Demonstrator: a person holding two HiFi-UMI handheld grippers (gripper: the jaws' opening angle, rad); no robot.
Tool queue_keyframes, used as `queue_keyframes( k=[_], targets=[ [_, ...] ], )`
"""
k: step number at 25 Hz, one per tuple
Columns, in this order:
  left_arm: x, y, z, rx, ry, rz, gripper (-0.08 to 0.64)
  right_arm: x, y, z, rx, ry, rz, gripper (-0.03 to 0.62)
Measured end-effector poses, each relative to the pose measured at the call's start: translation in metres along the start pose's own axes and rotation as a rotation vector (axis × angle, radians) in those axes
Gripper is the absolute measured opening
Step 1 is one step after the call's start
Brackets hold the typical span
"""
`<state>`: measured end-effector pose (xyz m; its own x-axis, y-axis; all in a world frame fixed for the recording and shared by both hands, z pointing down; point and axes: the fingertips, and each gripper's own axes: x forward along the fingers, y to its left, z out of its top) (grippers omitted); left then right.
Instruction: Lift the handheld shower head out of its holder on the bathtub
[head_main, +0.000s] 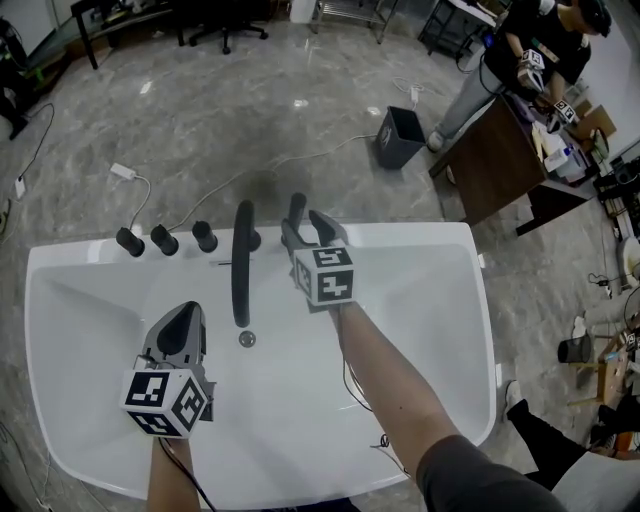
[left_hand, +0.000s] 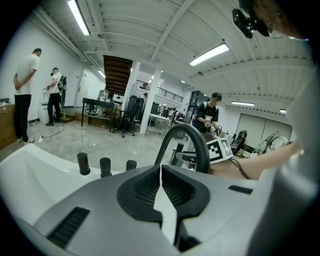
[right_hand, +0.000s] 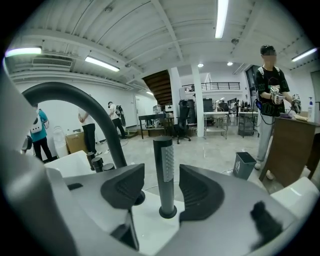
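Standing upright in its round black holder (right_hand: 167, 212) on the back rim of the white bathtub (head_main: 430, 240), the slim dark cylindrical shower head (right_hand: 165, 170) has its long axis vertical, top end up, foot in the socket. A strip of spray holes runs down its upper part and faces right in the right gripper view.

Right gripper (head_main: 307, 232): jaws wide apart. The shower head is between the two ribbed pads, with a gap on each side and no contact.

Left gripper (head_main: 186, 320): jaws together with nothing between them. It is held over the tub basin, well apart from the shower head, just left of the drain (head_main: 247, 339).

Differences between views:
- The right gripper view shows the shower head's full length, the spray strip and the holder ring. The head view shows only its foreshortened top poking up beyond the right gripper's fingers.
- The head view shows the layout along the rim: three short black knobs (head_main: 164, 240) in a row at left, then the black arched faucet spout (head_main: 241, 265) reaching over the basin, then the shower head just right of it.
- The left gripper view looks under the spout's arch and shows the knobs and the right gripper's marker cube (left_hand: 218, 150). A dark post stands behind the spout, but I cannot tell whether it is the shower head.
- Only the head view shows the drain.
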<state>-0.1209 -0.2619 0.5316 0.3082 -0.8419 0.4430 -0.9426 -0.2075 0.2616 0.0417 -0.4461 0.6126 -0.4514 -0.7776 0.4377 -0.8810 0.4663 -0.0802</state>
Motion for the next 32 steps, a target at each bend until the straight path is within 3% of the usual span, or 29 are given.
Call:
queue_keyframes(
  k=[11, 13, 22, 32],
  targets=[
    [-0.005, 0.017, -0.017, -0.037, 0.008, 0.03, 0.021, 0.03, -0.003, -0.004, -0.051, -0.003, -0.024, 0.211],
    [-0.007, 0.019, -0.019, -0.04, 0.011, 0.034, 0.021, 0.031, -0.004, -0.004, -0.058, 0.002, -0.032, 0.148],
    [-0.017, 0.015, -0.009, -0.041, 0.001, 0.038, 0.021, 0.015, 0.005, -0.005, -0.1, 0.052, -0.021, 0.141],
    [-0.051, -0.006, 0.027, -0.006, -0.038, 0.05, 0.021, -0.03, 0.018, 0.055, -0.114, -0.059, -0.005, 0.14]
  ],
)
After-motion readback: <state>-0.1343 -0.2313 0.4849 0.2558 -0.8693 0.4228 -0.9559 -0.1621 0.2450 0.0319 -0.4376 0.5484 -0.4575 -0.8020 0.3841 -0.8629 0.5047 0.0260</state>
